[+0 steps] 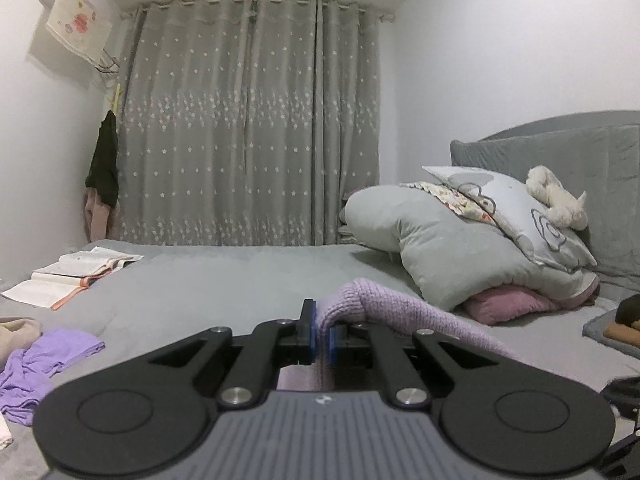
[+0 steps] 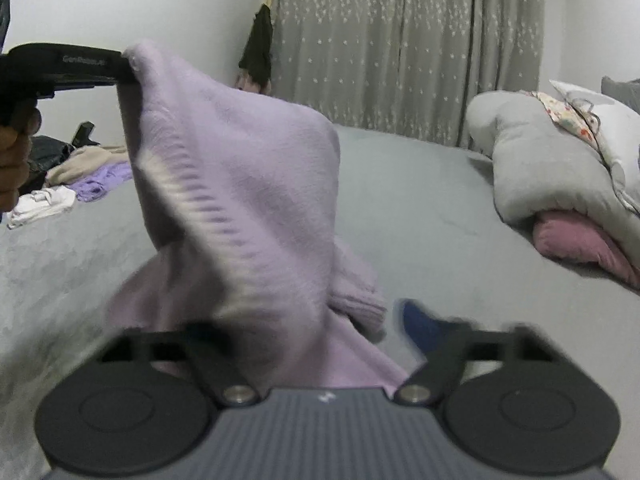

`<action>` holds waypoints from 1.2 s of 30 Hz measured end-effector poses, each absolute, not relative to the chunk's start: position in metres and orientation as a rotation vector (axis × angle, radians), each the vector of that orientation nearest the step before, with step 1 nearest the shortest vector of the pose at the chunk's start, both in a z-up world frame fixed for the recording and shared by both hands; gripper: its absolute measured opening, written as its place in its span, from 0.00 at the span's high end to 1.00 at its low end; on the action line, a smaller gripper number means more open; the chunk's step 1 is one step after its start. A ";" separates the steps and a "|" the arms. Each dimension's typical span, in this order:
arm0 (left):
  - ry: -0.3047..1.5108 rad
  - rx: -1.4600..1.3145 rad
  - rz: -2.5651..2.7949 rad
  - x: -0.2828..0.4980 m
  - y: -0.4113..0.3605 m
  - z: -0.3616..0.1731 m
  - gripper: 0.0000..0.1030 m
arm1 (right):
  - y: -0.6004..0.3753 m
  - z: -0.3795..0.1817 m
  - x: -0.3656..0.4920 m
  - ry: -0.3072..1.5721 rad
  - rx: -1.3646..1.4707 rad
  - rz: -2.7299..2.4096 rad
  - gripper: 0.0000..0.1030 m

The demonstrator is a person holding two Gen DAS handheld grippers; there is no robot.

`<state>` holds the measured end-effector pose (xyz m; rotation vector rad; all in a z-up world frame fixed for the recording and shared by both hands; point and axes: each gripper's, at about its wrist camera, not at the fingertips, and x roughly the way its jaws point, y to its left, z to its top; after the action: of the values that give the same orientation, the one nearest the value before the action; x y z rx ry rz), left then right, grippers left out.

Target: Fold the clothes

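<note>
Two grippers are working one lilac knitted sweater point(image 2: 248, 184) above the grey bed point(image 1: 224, 280). My left gripper point(image 1: 322, 334) is pinching a ribbed edge of the knit between its blue fingers point(image 1: 313, 330), which are closed to the cloth's thickness; in the right wrist view the same gripper point(image 2: 124, 68) is holding that corner up high at the left, with a hand point(image 2: 14, 156) gripping its handle. My right gripper point(image 2: 304, 332) is lying under the hanging folds; one blue finger point(image 2: 420, 322) is showing, blurred, at the right, while the other is buried in the fabric, so I cannot tell whether it is gripping anything. The sweater is draping between the two grippers, clear of the bed at the top.

Further out on the left, a purple garment point(image 1: 44, 360) is lying crumpled beside beige cloth point(image 2: 84, 164) and white cloth point(image 2: 40, 204). Beyond them an open book point(image 1: 72, 274) is resting on the bed. To the right, a grey duvet point(image 1: 448, 248) is heaped over a pink pillow point(image 1: 504, 304). Star-patterned curtains point(image 1: 248, 128) are hanging at the back.
</note>
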<state>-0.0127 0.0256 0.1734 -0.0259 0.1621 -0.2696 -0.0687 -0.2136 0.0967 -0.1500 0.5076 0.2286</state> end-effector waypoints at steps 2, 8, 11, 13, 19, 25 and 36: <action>0.152 -0.036 -0.256 -0.014 0.031 0.176 0.97 | -0.210 0.100 -0.072 0.477 -0.161 0.215 0.79; 0.126 -0.057 -0.235 -0.023 0.038 0.184 0.97 | -0.207 0.119 -0.079 0.292 -0.285 0.118 0.86; 0.110 -0.065 -0.228 -0.029 0.041 0.190 0.97 | -0.201 0.127 -0.086 0.204 -0.374 0.063 0.86; 0.103 -0.069 -0.220 -0.034 0.041 0.196 0.97 | -0.196 0.131 -0.090 0.153 -0.429 0.033 0.86; 0.077 -0.068 -0.204 -0.062 0.043 0.221 0.97 | -0.187 0.158 -0.112 -0.024 -0.503 -0.017 0.86; 0.062 -0.183 -0.226 -0.094 0.058 0.247 0.97 | -0.177 0.185 -0.137 -0.195 -0.559 -0.059 0.86; -0.017 -0.279 -0.325 -0.156 0.078 0.289 0.97 | -0.170 0.224 -0.187 -0.395 -0.586 -0.121 0.85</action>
<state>-0.1560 0.0778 0.2889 -0.2790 -0.0174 -0.3246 -0.1868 -0.1704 0.2241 -0.5861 -0.3954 -0.1208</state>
